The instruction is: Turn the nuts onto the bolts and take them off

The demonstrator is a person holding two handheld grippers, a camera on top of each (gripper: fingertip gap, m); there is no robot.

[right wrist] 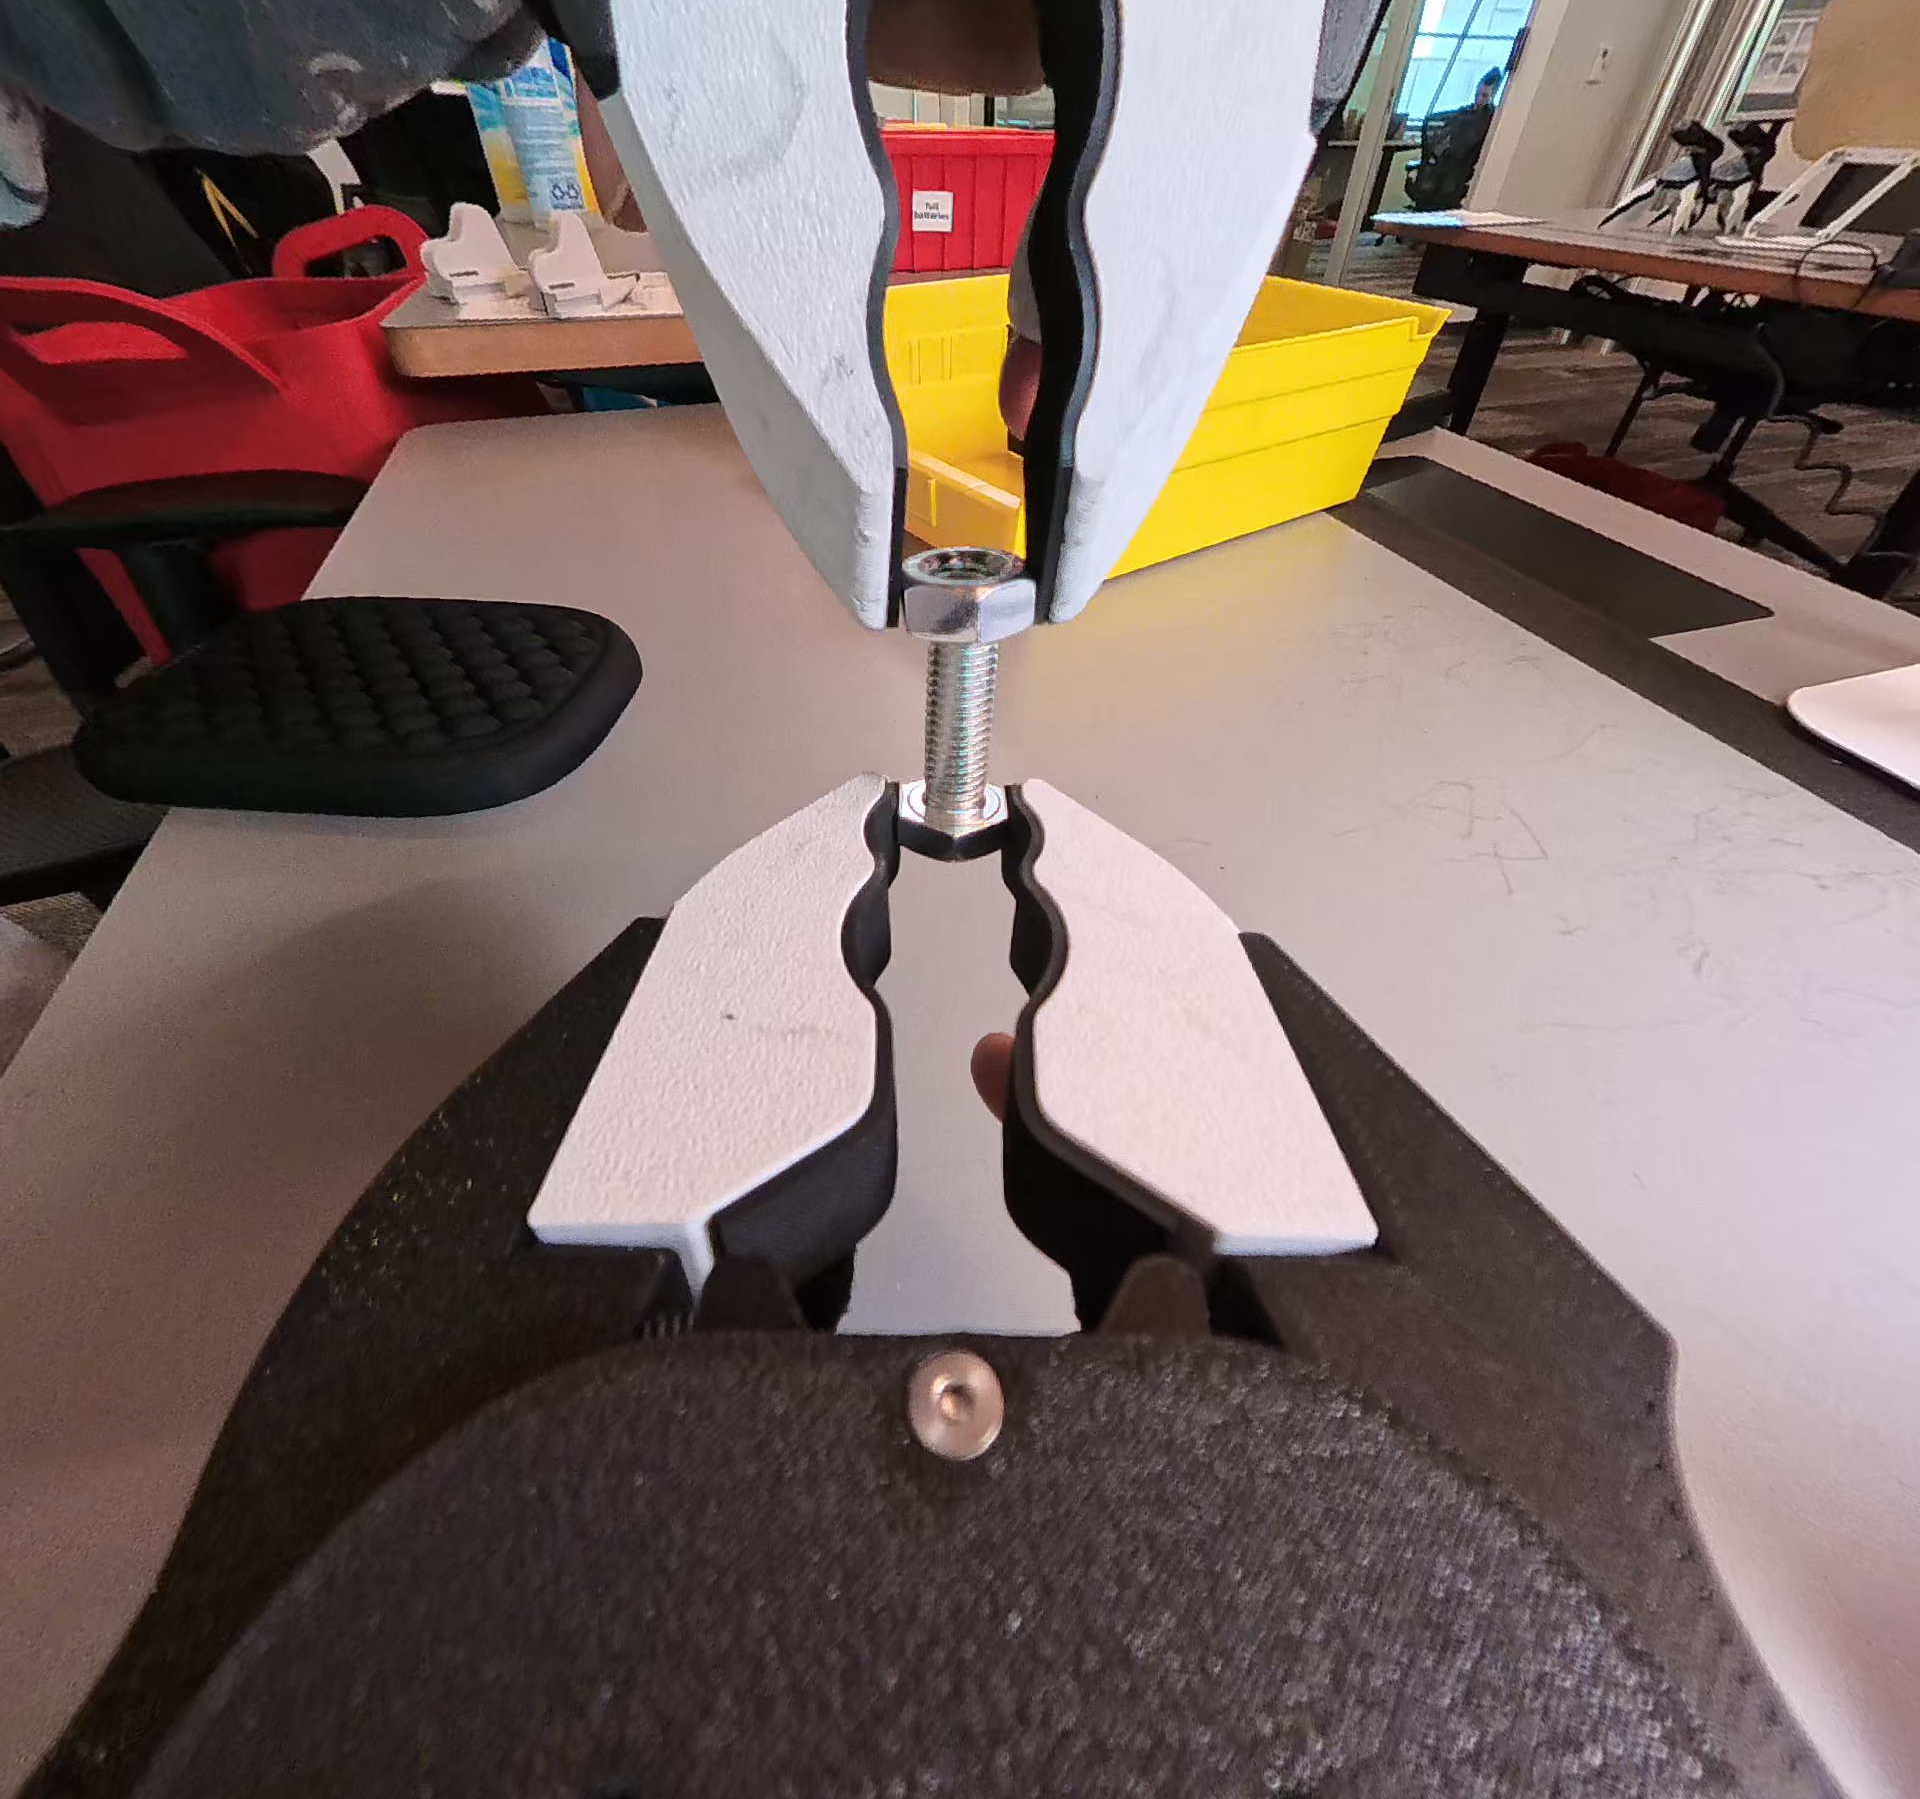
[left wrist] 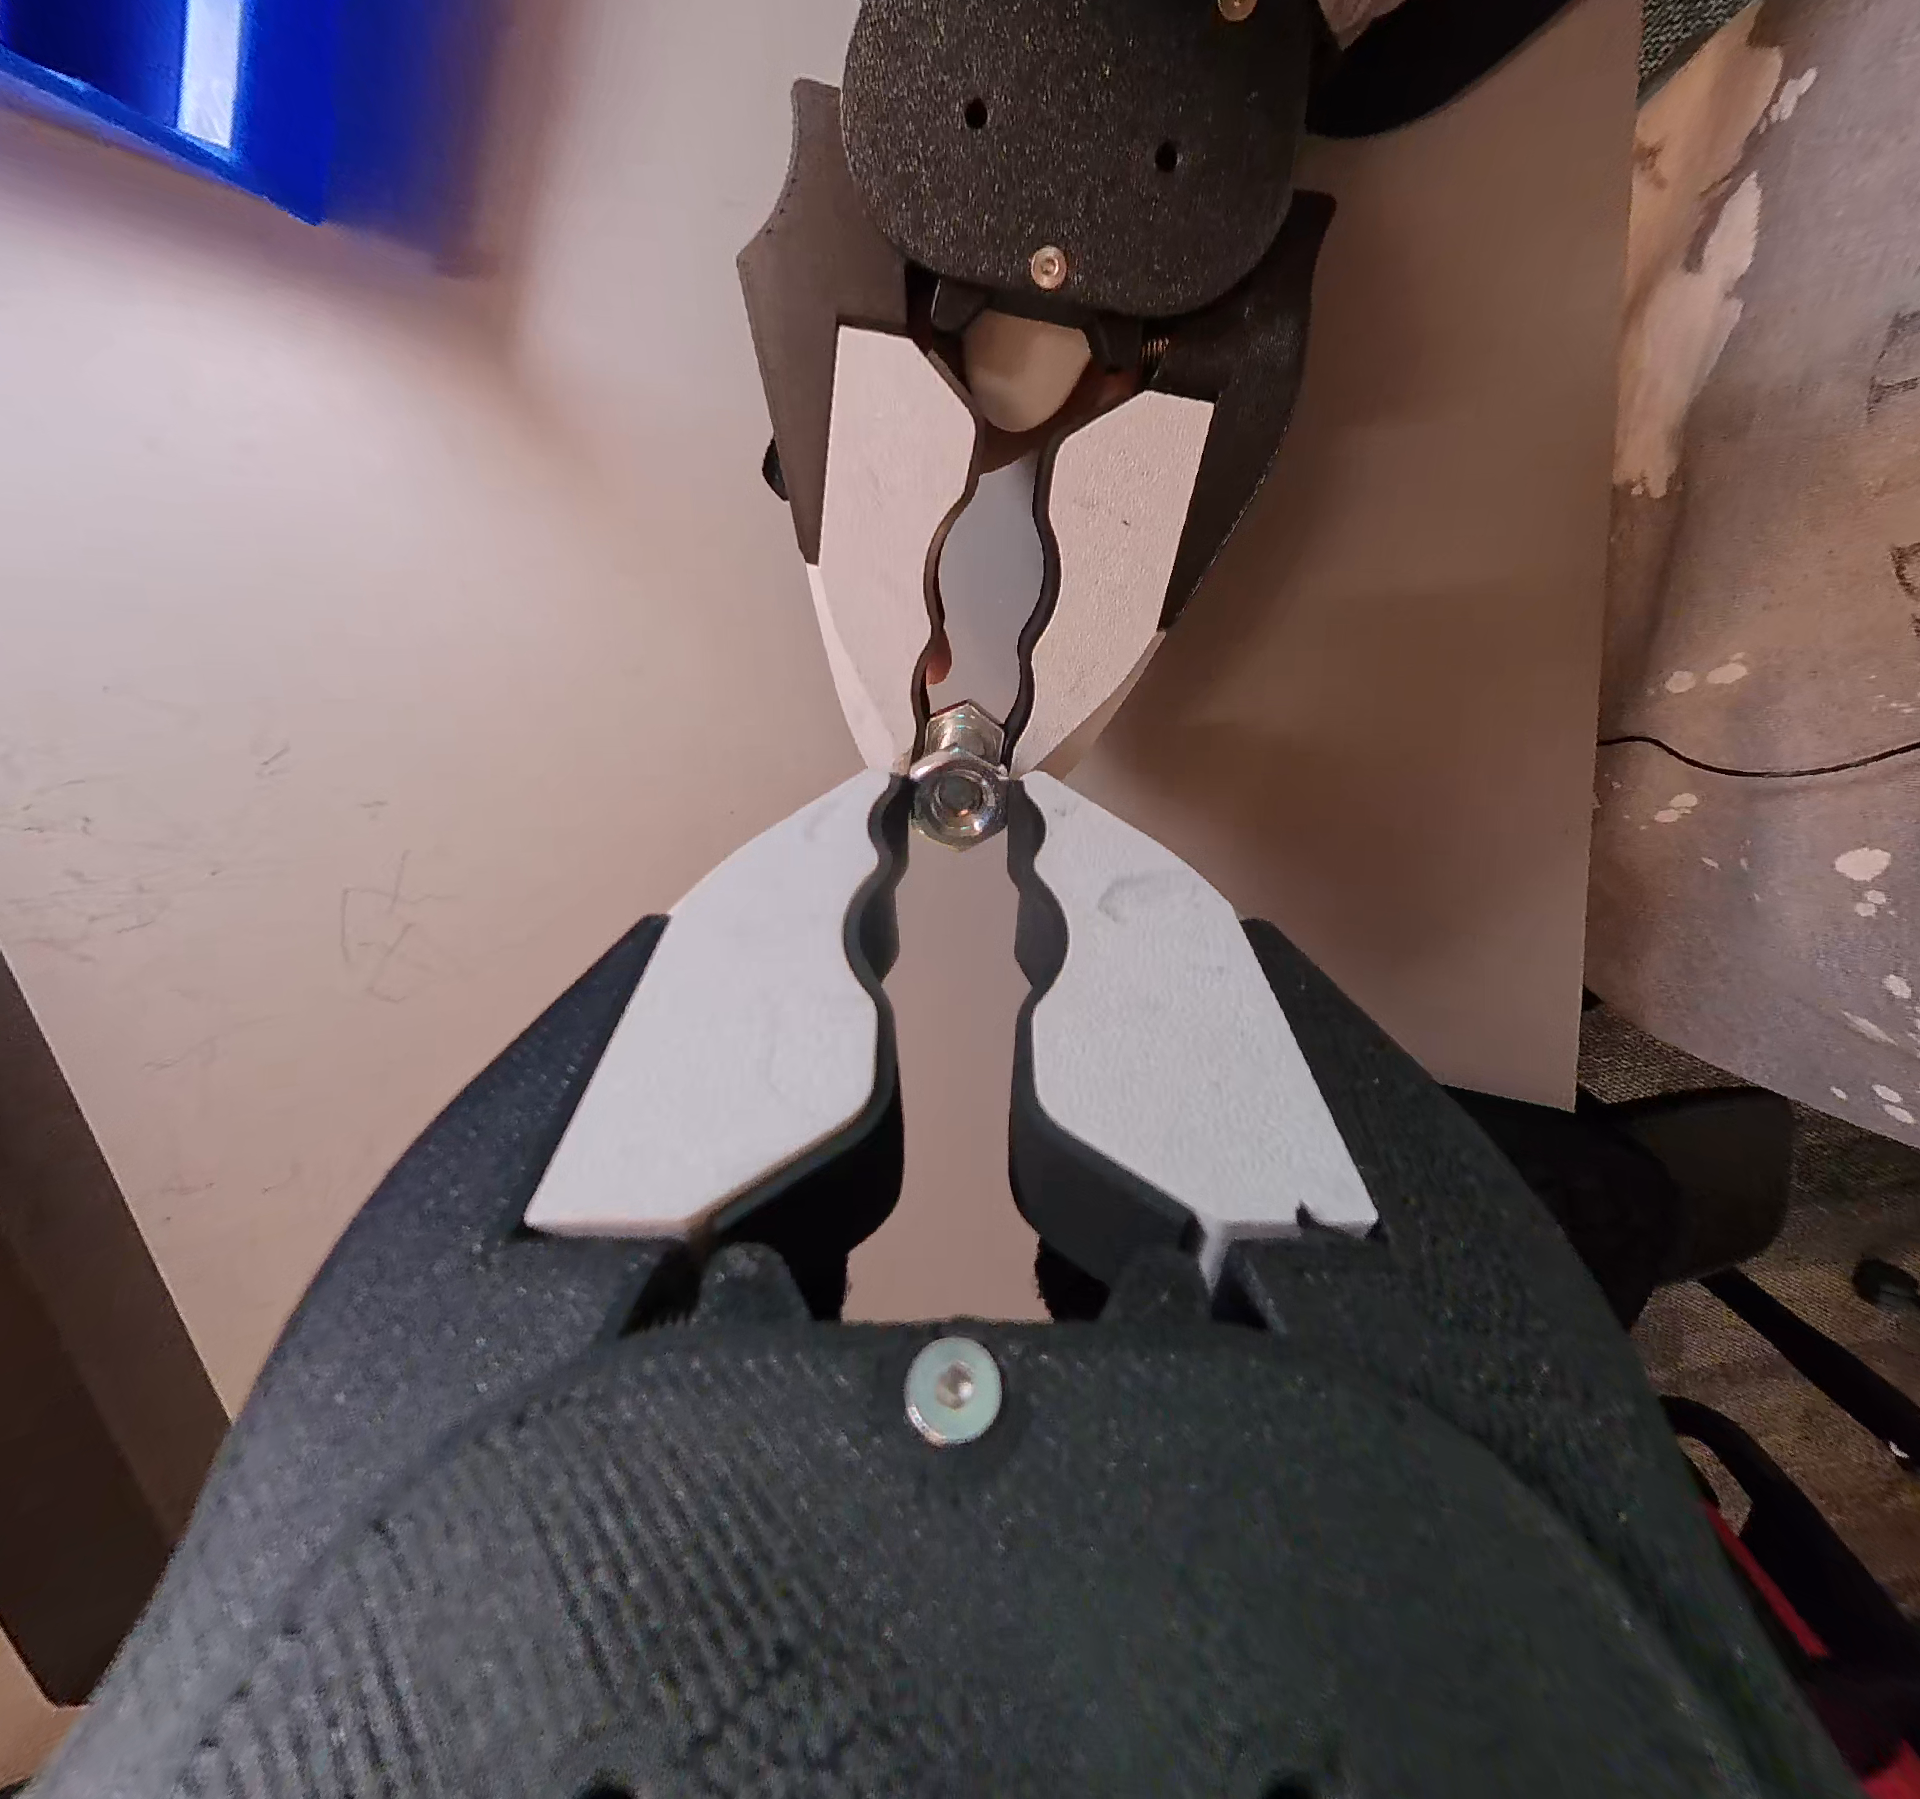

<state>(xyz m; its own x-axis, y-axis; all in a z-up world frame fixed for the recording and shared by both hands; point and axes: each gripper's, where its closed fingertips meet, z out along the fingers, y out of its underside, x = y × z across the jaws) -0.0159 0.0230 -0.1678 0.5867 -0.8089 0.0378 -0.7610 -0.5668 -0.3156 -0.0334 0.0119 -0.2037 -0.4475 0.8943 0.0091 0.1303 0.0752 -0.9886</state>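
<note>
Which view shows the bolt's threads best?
Right wrist view: the bolt shows side-on, bare threads between the two claws. Left wrist view looks down its axis, showing only the nut end-on.

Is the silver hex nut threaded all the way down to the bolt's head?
No: in the right wrist view the silver hex nut sits at the tip of the threaded steel bolt, with bare thread between it and the head.

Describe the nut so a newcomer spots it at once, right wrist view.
Find the yellow bin on the grey table; the left tongs come in from the top in front of it. Pinched at their tips is the nut, a shiny hexagon on the far end of the bolt. Unlike the bolt's head in the right tongs, it shows an open hole.
</note>
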